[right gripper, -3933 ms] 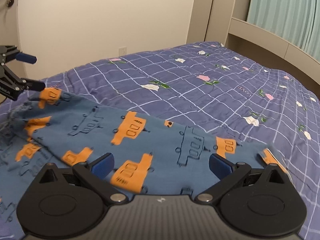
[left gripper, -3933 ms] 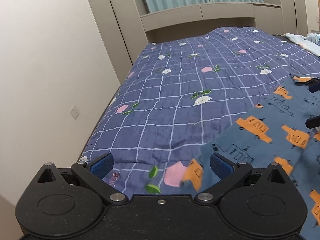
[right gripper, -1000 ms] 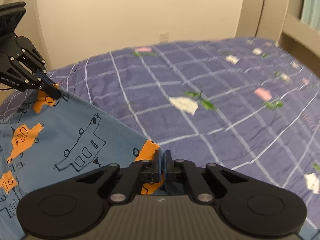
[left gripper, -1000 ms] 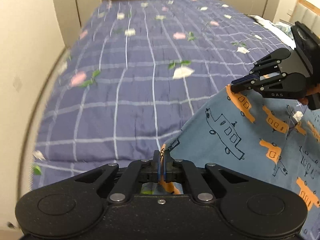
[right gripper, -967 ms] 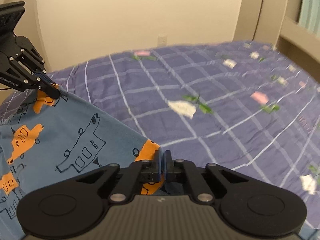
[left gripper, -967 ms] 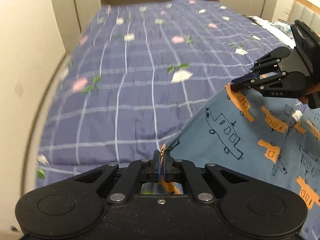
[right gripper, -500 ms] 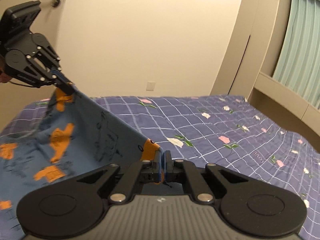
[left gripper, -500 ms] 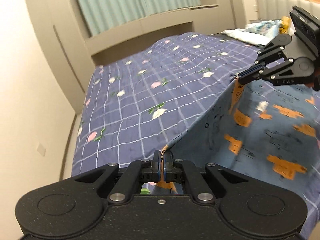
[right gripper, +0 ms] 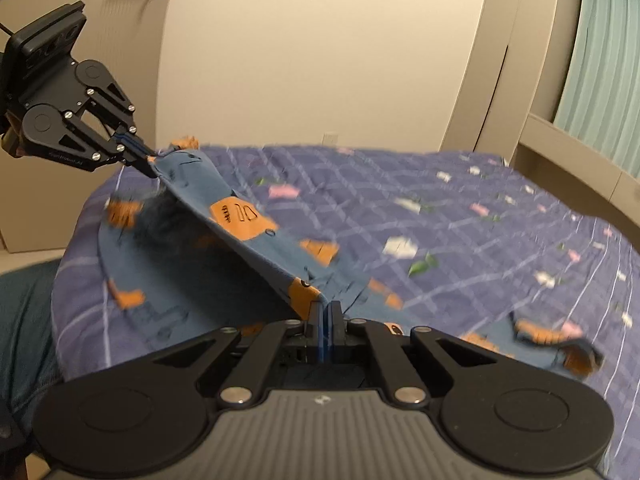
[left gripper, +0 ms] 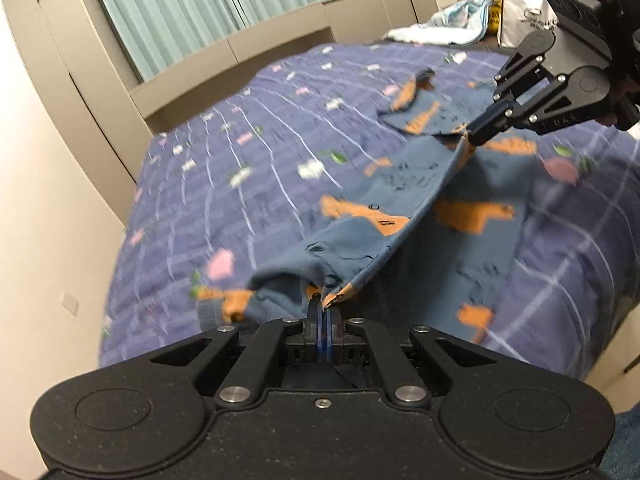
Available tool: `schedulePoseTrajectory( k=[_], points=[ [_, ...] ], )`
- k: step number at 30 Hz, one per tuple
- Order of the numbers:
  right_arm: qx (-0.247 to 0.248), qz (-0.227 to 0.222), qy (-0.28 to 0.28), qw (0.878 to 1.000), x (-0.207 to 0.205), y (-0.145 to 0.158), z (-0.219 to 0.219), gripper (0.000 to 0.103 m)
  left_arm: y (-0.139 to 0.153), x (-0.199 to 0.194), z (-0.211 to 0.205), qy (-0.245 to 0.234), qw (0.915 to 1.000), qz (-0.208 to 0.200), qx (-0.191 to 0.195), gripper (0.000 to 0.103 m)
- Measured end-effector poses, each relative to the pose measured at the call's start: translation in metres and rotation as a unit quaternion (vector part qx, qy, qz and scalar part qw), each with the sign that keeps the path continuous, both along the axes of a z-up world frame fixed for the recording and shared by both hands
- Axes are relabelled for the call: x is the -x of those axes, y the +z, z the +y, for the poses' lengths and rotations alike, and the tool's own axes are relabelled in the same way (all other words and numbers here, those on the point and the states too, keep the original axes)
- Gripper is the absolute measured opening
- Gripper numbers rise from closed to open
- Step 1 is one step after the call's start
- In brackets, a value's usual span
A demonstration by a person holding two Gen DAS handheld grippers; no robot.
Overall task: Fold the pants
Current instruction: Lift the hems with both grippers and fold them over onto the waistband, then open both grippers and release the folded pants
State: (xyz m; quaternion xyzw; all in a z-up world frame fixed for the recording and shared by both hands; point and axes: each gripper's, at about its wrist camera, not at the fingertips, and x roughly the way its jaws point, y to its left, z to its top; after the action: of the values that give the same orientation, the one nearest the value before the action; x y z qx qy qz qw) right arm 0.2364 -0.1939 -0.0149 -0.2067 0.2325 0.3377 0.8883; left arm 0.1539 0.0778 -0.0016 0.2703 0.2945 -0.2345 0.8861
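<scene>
My left gripper is pinched tight on one end of the pants edge at the bottom centre of the left wrist view, jaws together with only cloth between them. My right gripper is clamped the same way on the other end, low in the middle of its own frame. Between the two grips the hem runs as a taut line, from bottom centre up to the upper right of the left view, where the right gripper shows again; holding both ends apart keeps that edge straight so it can be laid down cleanly. The rest of the blue, orange-printed pants hangs below the line and trails onto the bed, a purple checked bedspread filling the middle of both frames; one loose end lies crumpled at the lower right of the right wrist view. Teal curtains sit at the top of the left view, a door at the upper left of the right. The fold, I judge, is midway, with the lifted edge not yet set down.
</scene>
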Motion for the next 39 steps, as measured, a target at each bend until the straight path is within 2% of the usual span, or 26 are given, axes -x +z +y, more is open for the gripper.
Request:
schedulePoseTrajectory(
  k=[5,7,11,14,20,28,30,31,34,36,38,39],
  points=[
    [0.000,0.009,-0.014,1.000,0.014,-0.020,-0.001,0.002,-0.015,0.011,-0.002,0.015,0.9997,0.012,0.014,0.000],
    [-0.005,0.010,-0.018,1.000,0.020,-0.019,-0.004,0.002,-0.012,0.017,-0.002,0.017,0.9995,0.014,0.025,0.000],
    [-0.002,0.008,-0.014,1.000,0.033,-0.013,-0.011,0.002,-0.021,0.033,-0.004,0.014,0.9996,0.019,0.015,0.000],
    [0.008,0.017,-0.007,1.000,0.038,-0.017,-0.010,0.002,-0.031,0.034,-0.002,0.030,0.9984,0.037,0.028,0.000],
    [0.016,0.030,-0.007,0.999,0.040,-0.032,-0.004,0.002,-0.037,0.035,0.002,0.056,0.9961,0.048,0.049,0.001],
    [0.030,0.039,0.008,0.999,0.047,-0.033,-0.003,0.001,-0.039,0.041,0.004,0.071,0.9945,0.056,0.052,0.001],
    [0.033,0.044,0.002,0.998,0.045,-0.039,-0.001,0.001,-0.039,0.040,0.002,0.079,0.9935,0.059,0.058,0.005],
    [0.030,0.046,-0.002,0.998,0.045,-0.042,-0.001,0.002,-0.037,0.040,0.002,0.080,0.9927,0.062,0.065,0.012],
    [0.011,0.051,-0.011,0.999,0.044,-0.040,-0.006,0.014,-0.029,0.040,0.002,0.086,0.9899,0.068,0.090,0.028],
    [-0.007,0.048,-0.017,0.999,0.047,-0.034,-0.013,0.041,-0.023,0.038,-0.001,0.091,0.9879,0.070,0.105,0.043],
    [-0.013,0.034,-0.032,0.999,0.050,-0.030,-0.021,0.060,-0.016,0.035,-0.008,0.096,0.9861,0.063,0.120,0.067],
    [-0.018,0.027,-0.041,0.999,0.051,-0.028,-0.026,0.066,-0.013,0.033,-0.014,0.095,0.9852,0.059,0.130,0.072]
  ],
)
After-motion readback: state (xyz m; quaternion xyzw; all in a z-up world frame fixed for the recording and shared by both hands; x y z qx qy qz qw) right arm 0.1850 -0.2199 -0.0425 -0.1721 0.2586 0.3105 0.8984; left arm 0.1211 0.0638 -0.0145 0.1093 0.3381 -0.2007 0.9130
